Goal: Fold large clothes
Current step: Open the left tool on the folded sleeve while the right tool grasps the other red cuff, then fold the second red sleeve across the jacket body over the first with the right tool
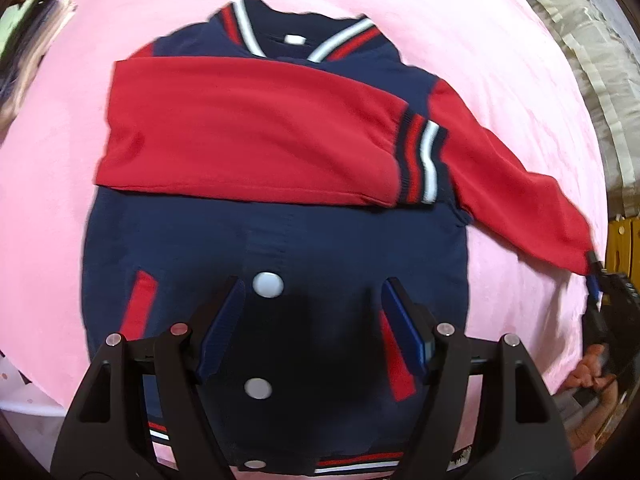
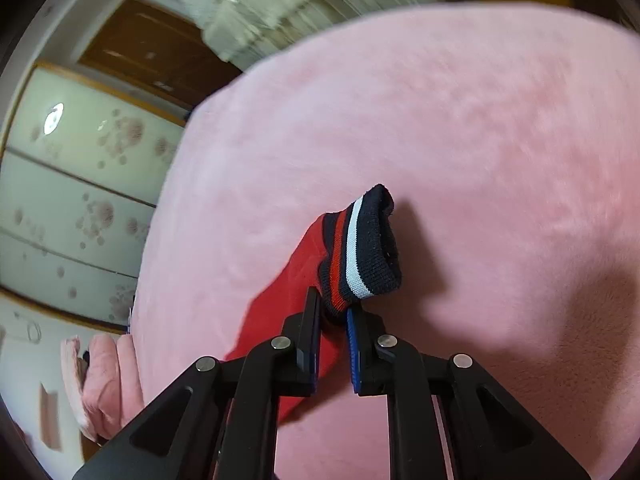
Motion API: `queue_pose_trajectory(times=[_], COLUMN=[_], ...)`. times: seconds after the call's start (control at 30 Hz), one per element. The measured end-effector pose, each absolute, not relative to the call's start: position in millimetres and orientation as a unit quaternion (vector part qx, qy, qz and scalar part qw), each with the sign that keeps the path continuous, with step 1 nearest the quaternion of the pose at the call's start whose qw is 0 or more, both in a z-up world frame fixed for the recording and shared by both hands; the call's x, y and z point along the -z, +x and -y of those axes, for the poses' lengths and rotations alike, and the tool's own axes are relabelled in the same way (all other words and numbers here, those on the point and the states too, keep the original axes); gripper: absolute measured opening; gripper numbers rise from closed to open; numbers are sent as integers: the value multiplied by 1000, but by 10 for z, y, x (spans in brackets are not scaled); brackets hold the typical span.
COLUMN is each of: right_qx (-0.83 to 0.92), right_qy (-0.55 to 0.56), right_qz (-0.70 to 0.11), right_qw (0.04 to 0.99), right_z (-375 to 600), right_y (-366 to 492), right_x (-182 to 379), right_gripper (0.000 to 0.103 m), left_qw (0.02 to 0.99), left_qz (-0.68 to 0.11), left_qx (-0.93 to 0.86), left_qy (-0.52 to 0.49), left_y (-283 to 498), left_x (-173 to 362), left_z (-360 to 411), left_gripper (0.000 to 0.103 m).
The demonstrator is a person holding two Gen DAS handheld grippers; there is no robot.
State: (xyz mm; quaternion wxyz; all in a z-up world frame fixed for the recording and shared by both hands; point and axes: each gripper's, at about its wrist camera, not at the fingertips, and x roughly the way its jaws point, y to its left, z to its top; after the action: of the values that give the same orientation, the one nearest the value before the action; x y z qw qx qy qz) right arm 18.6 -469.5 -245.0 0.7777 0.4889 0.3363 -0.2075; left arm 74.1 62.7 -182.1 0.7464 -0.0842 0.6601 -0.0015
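Note:
A navy jacket (image 1: pixel 280 240) with red sleeves lies front up on a pink blanket (image 1: pixel 500 60). One red sleeve (image 1: pixel 248 132) is folded across the chest. The other red sleeve (image 1: pixel 512 192) stretches out to the right. My left gripper (image 1: pixel 312 304) is open and empty above the jacket's lower front, near a white snap button (image 1: pixel 268 285). My right gripper (image 2: pixel 334 316) is shut on the outstretched sleeve next to its striped cuff (image 2: pixel 360 252) and holds it above the blanket (image 2: pixel 460 128). It also shows in the left wrist view (image 1: pixel 594 276) at the sleeve's end.
A pile of folded clothes (image 1: pixel 28 52) lies at the blanket's far left. Pale bedding (image 1: pixel 580 40) lies beyond the blanket's right edge. A wardrobe with patterned panels (image 2: pixel 80 184) and a wooden door (image 2: pixel 152 52) stand past the bed. Pink folded fabric (image 2: pixel 100 384) sits low left.

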Motion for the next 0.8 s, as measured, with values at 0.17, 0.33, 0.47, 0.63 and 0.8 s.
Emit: queue_pose_trajectory(times=[0.17, 0.33, 0.47, 0.63, 0.8], right_qx=[147, 59, -4, -65, -102], right_qy=[436, 395, 339, 262, 166], right_qz=[-330, -328, -350, -390, -456], right_qw=[824, 856, 873, 880, 869], right_z=[4367, 3749, 2968, 1954, 1023], right_y=[460, 844, 1157, 1473, 1557], right_x=[2044, 1749, 1540, 1487, 1683], right_gripper=[11, 11, 11, 11, 12], left_qw=[759, 753, 752, 760, 760], left_qz=[-642, -641, -633, -622, -617], left_qx=[-18, -50, -80, -104, -117], left_qy=[-107, -143, -163, -157, -166], left_y=[572, 558, 458, 655, 730], left_x=[1644, 1561, 1510, 1740, 1863], left_z=[-957, -1375, -1868, -2178, -2640], left_gripper=[68, 68, 68, 68, 68])
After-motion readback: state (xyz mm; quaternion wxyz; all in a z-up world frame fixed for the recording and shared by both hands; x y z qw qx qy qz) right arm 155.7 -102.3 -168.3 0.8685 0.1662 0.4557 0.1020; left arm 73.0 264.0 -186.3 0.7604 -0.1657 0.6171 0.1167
